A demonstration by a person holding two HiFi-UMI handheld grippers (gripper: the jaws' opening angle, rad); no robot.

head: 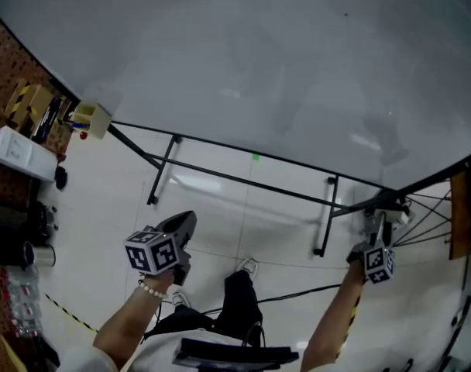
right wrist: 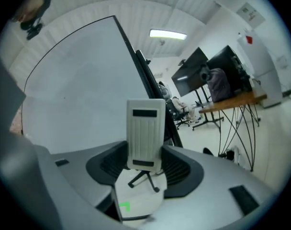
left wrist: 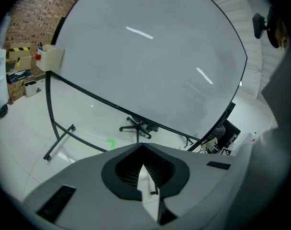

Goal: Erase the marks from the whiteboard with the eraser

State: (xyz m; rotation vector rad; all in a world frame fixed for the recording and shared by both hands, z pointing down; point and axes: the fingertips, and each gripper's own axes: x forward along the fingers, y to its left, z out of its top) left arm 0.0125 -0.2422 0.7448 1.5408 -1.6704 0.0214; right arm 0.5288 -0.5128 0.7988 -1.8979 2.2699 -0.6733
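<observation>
The big whiteboard [head: 259, 68] fills the upper head view; its surface looks plain grey-white, with only faint smudges and no clear marks. My right gripper [head: 374, 237] is low at the board's right lower corner, shut on a pale ribbed eraser [right wrist: 145, 132] that stands upright between its jaws. In the right gripper view the whiteboard [right wrist: 78, 90] lies to the left of the eraser, apart from it. My left gripper [head: 184, 225] hangs below the board's lower edge, shut and empty; its view faces the whiteboard [left wrist: 145, 56] from a distance.
A small beige box [head: 91, 118] sits at the board's left lower corner. The black stand legs [head: 162, 173] spread over the white floor, with green tape [head: 256, 157] between them. Cluttered shelves [head: 18, 153] stand left, a wire-legged table [head: 458, 215] right, an office chair [left wrist: 138, 126] behind.
</observation>
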